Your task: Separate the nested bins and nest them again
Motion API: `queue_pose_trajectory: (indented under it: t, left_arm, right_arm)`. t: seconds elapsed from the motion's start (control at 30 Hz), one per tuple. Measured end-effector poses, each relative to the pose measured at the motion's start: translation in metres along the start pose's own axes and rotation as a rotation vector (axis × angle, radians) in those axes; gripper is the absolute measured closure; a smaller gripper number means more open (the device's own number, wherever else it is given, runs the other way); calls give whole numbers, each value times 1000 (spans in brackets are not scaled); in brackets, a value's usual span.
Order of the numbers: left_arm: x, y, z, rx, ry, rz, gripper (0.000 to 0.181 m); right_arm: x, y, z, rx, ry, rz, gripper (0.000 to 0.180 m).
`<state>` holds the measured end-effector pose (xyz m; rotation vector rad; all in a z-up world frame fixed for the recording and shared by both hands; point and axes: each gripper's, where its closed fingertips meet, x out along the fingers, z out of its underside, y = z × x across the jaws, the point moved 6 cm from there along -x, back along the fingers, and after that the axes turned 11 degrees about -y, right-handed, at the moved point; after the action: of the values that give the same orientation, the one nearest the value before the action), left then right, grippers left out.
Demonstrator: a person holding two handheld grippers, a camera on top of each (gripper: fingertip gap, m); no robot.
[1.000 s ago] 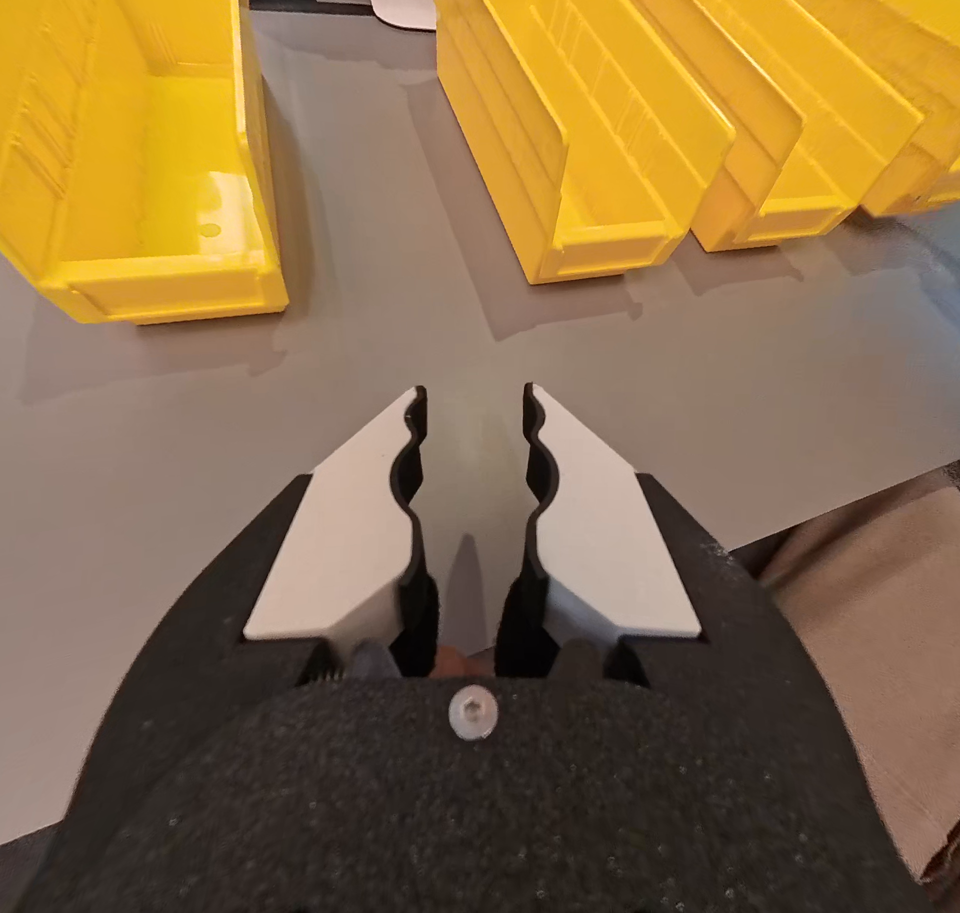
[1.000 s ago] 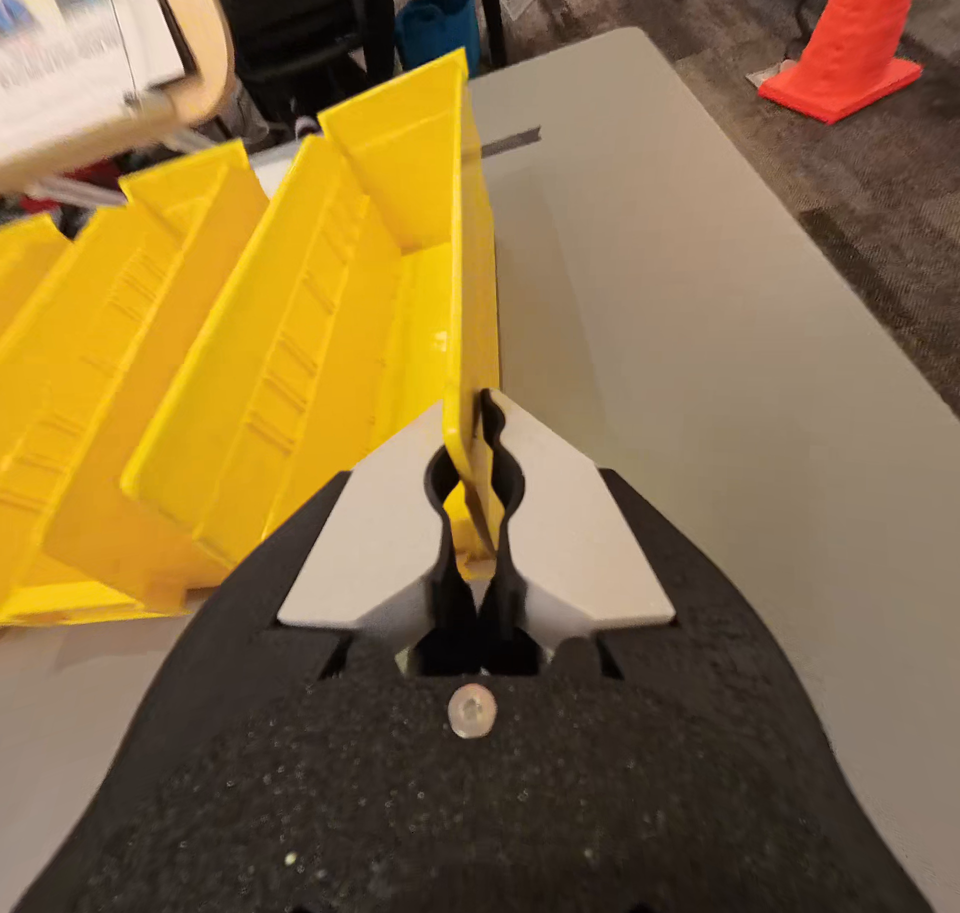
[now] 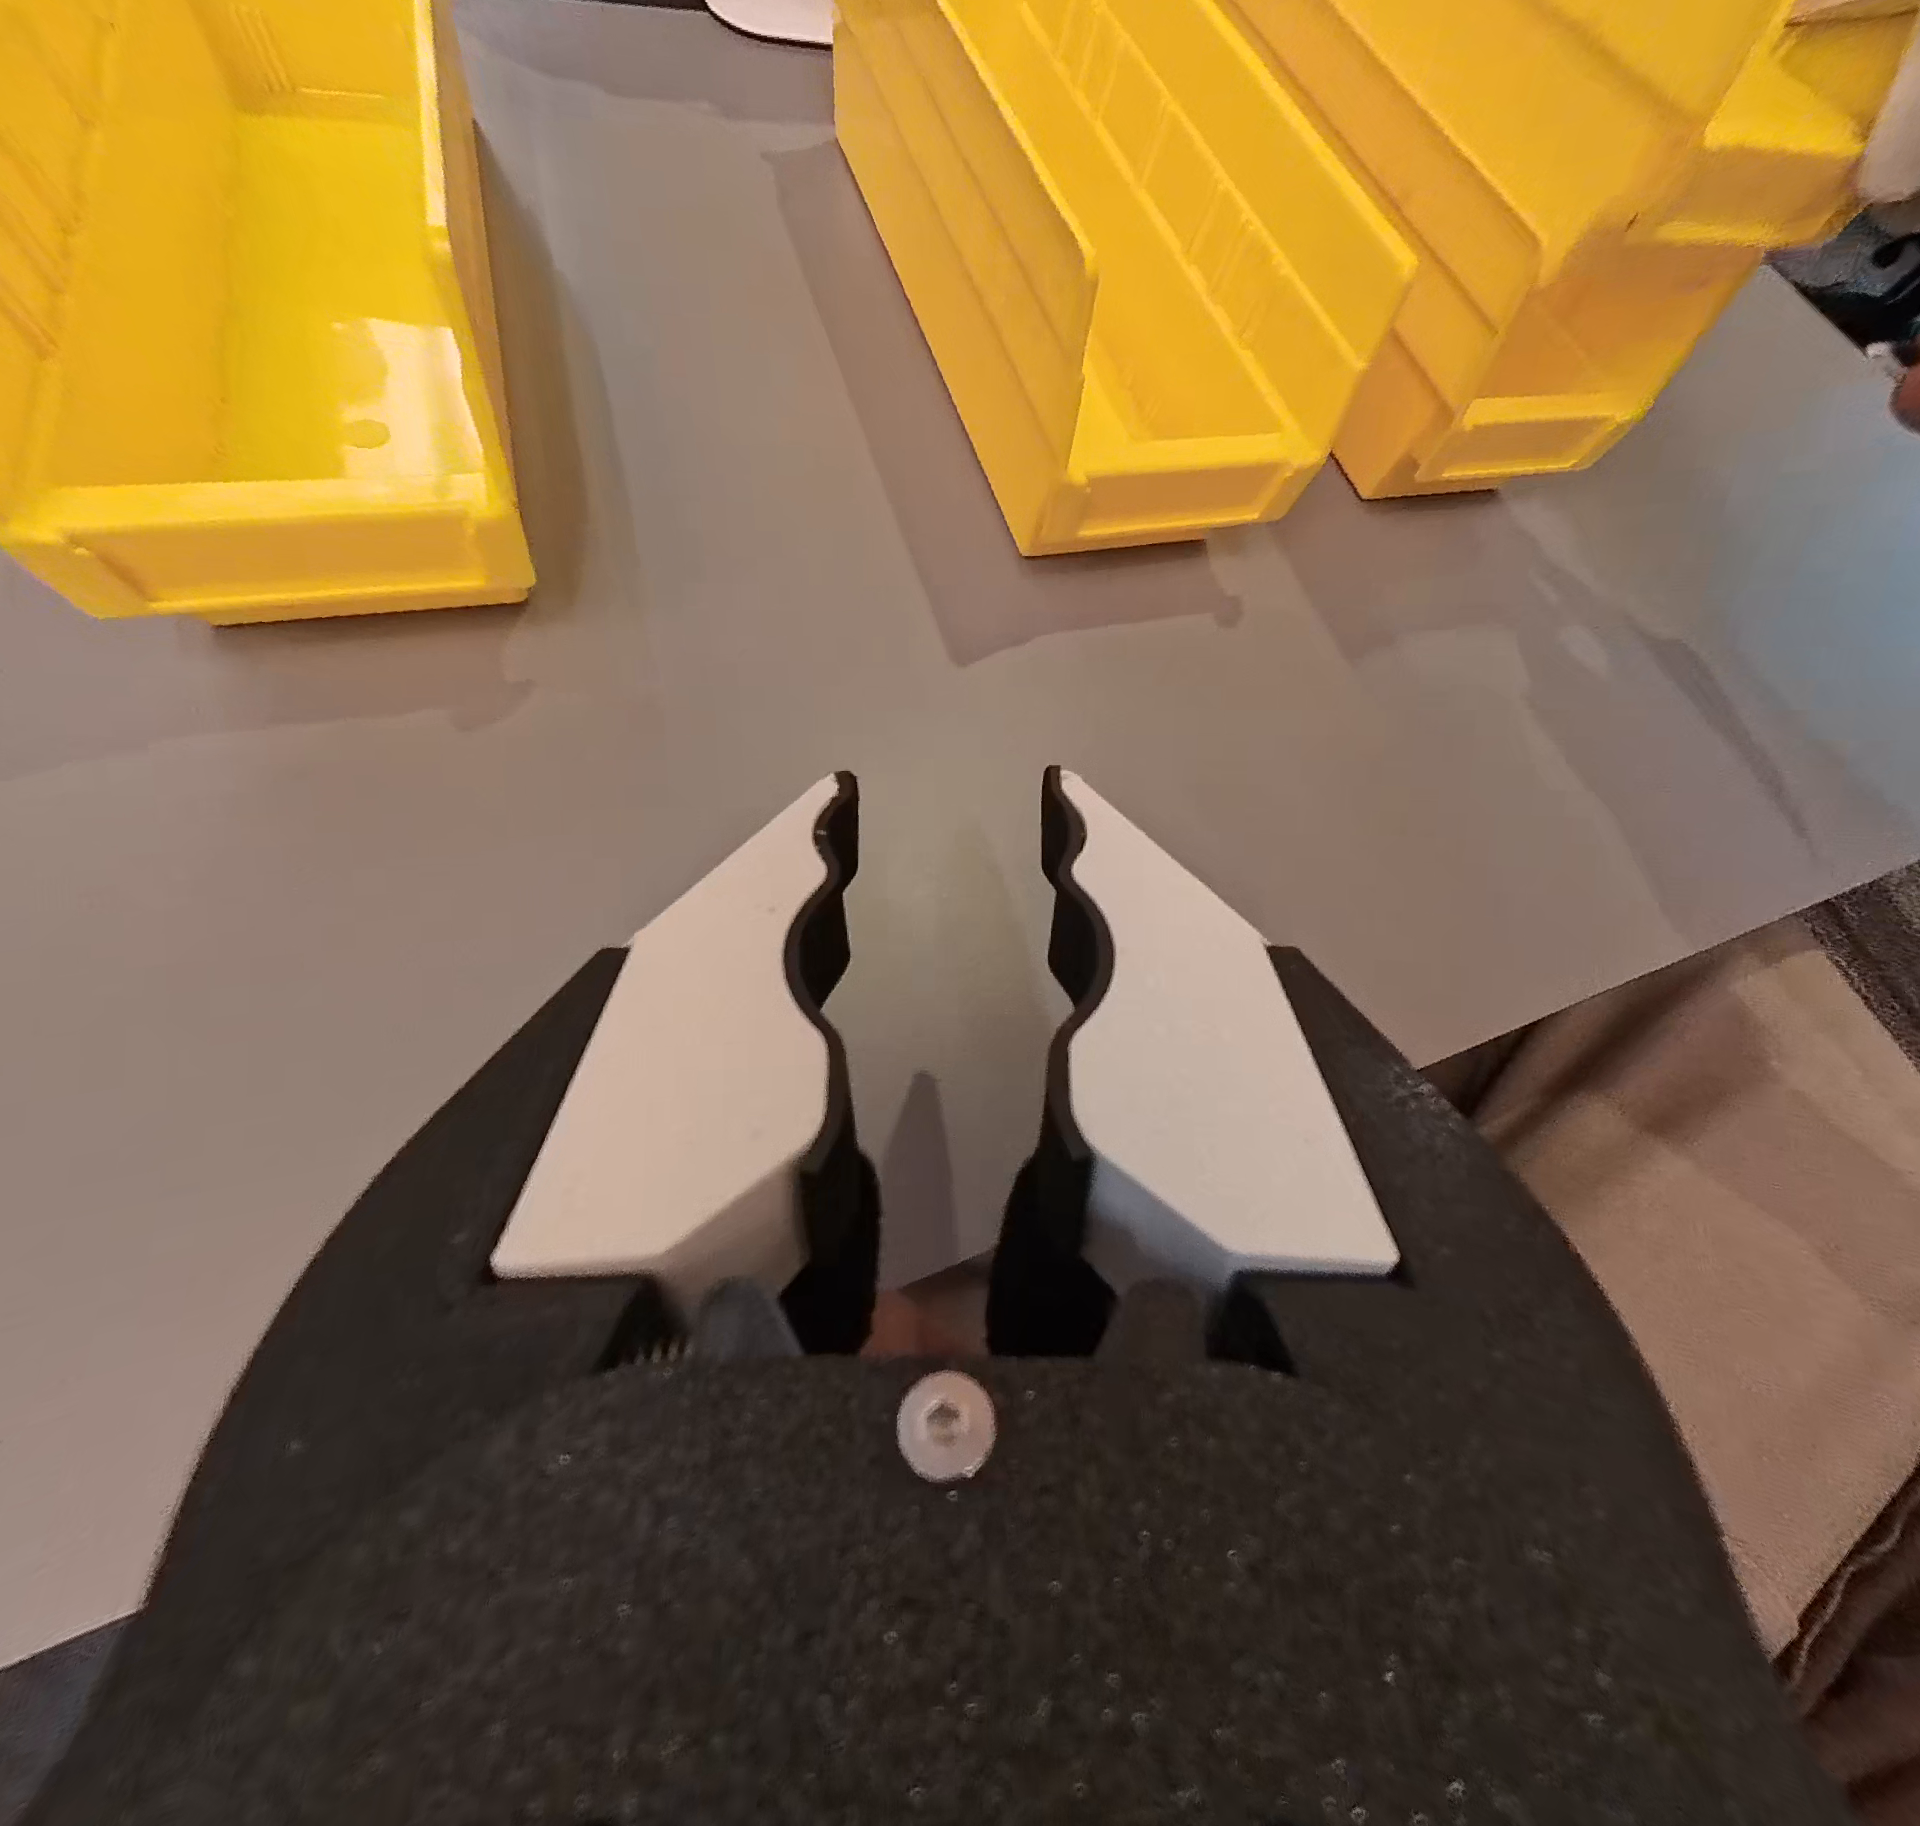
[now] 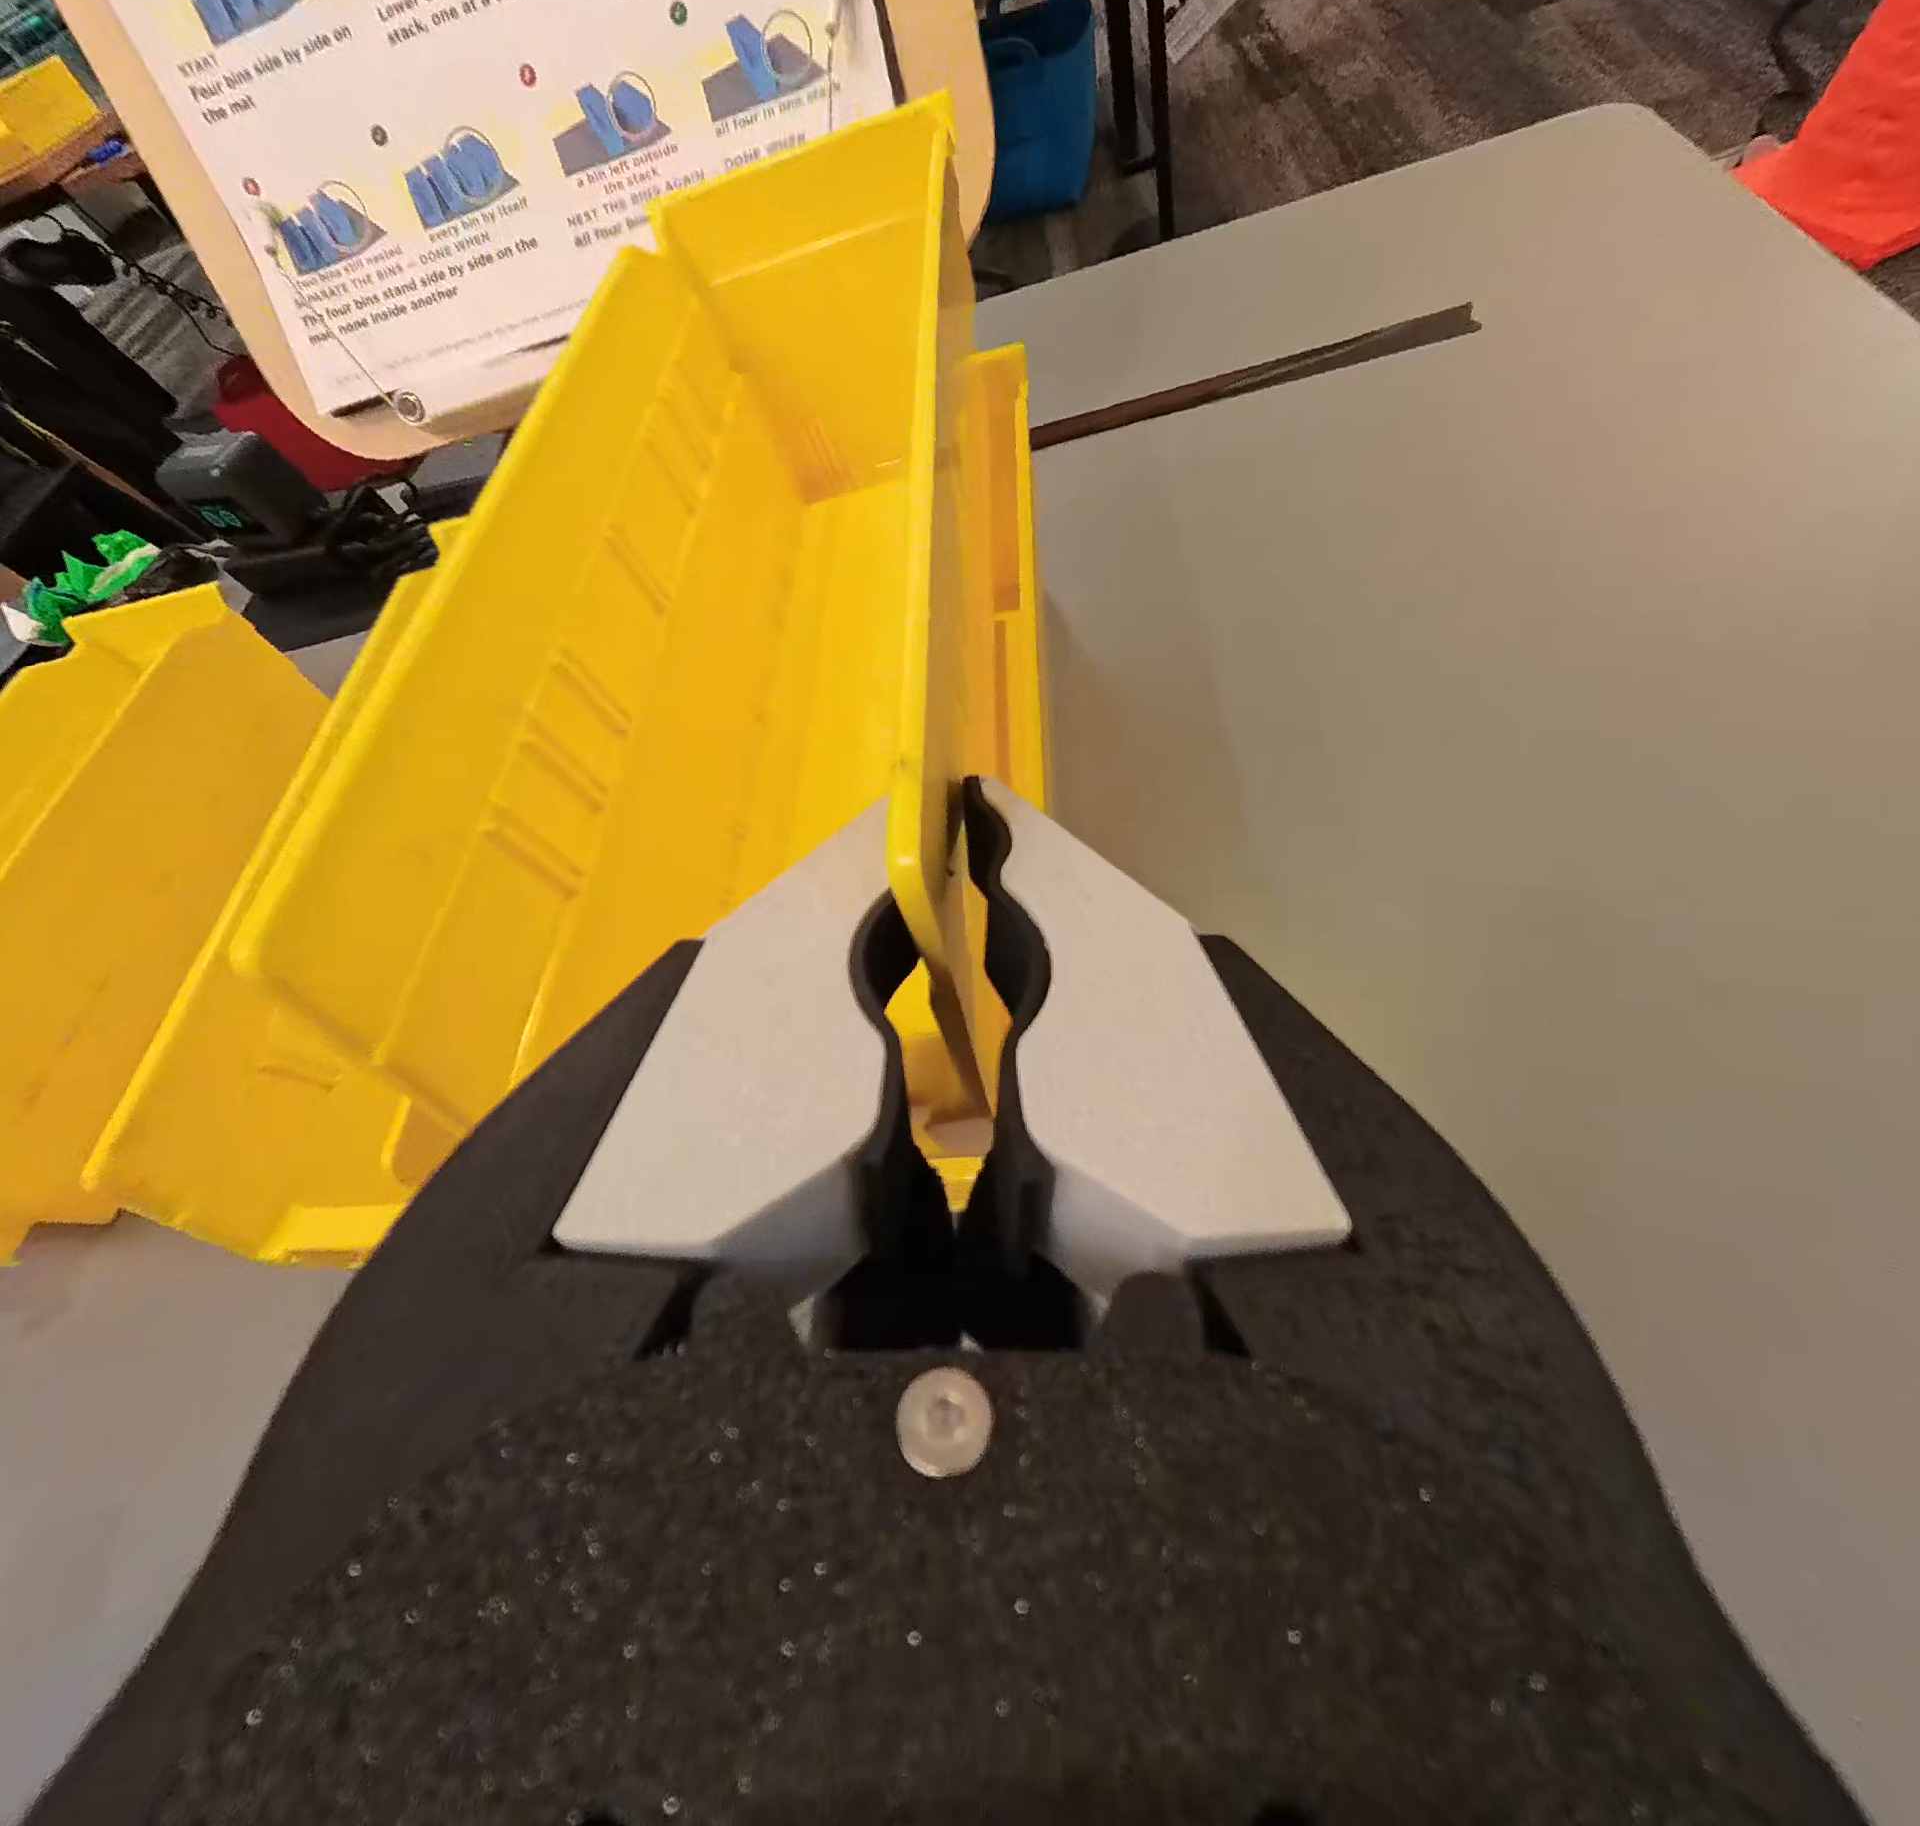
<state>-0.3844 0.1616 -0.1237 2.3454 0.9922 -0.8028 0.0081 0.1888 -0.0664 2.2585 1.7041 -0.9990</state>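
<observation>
Two grippers: right gripper (image 4: 951, 820) clamps the side wall of a raised yellow bin (image 4: 665, 696), long axis pointing away, over another bin (image 4: 1013, 550) on the desk (image 4: 1455, 737); left gripper (image 3: 951, 800) hangs parted, empty, farther away.

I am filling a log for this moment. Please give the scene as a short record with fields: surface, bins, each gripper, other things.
surface: grey table
bins: all yellow; wide bin at left, narrow bin in the middle of the left wrist view
held bin: held bin, raised above another bin
left gripper: left gripper open, empty, over bare table
right gripper: right gripper shut on the held bin's side wall
other: instruction board, orange cone
</observation>
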Motion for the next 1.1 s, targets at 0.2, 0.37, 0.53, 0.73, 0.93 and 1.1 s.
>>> queue_pose_trajectory:
  t: [0.2,0.37,0.53,0.73,0.93,1.1]
  left_arm:
    - [2,5,-1,14,-2,6,148]
    - [3,9,-1,32,-5,1,148]
    - [4,8,-1,33,-5,-4,149]
    - [4,7,-1,35,-7,-7,149]
    - [4,8,-1,42,-7,-8,149]
    - [5,8,-1,38,-9,-3,149]
  right_arm:
    - [10,4,10,11,3,7,176]
    - [20,10,22,9,-23,-6,176]
    - [24,11,27,5,6,1,176]
    - [27,10,27,-26,19,17,176]
    - [20,7,27,-10,59,-15,161]
    - [13,8,23,-81,86,51,177]
